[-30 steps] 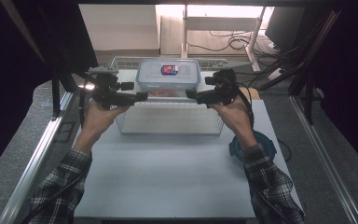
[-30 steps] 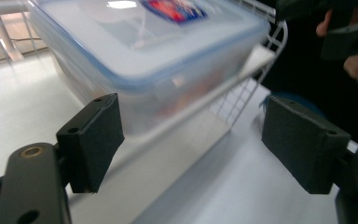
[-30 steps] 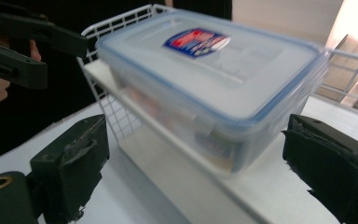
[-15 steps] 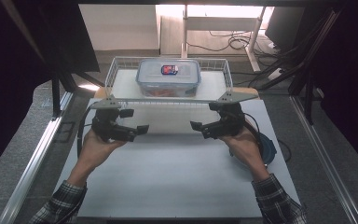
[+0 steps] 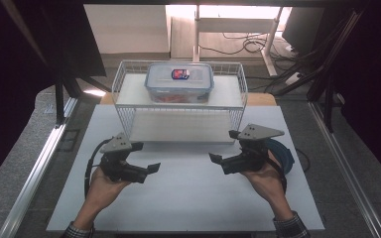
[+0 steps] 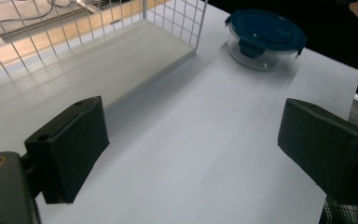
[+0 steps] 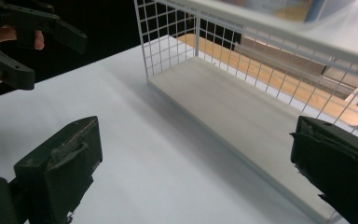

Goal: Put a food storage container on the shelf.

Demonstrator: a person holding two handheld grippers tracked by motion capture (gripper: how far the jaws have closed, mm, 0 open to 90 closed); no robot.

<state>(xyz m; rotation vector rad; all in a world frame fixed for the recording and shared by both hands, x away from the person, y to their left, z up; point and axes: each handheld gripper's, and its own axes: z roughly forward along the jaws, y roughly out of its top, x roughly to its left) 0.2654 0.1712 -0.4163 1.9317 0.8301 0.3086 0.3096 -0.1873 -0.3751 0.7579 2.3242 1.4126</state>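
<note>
In the high view, both hands sit low in the frame over the white table (image 5: 188, 198), palms up. The left gripper (image 5: 151, 169) and right gripper (image 5: 217, 161) point inward at each other, jaws apart and empty; the left jaws have just been opening. The box (image 5: 179, 82), red contents inside, rests on top of the rack (image 5: 238, 87) at upper centre.

In the left gripper view, a blue-lidded bowl (image 6: 265, 37) stands on the table, upper right.

In the right gripper view, the rack's lower shelf (image 7: 242, 116) crosses the centre.
</note>
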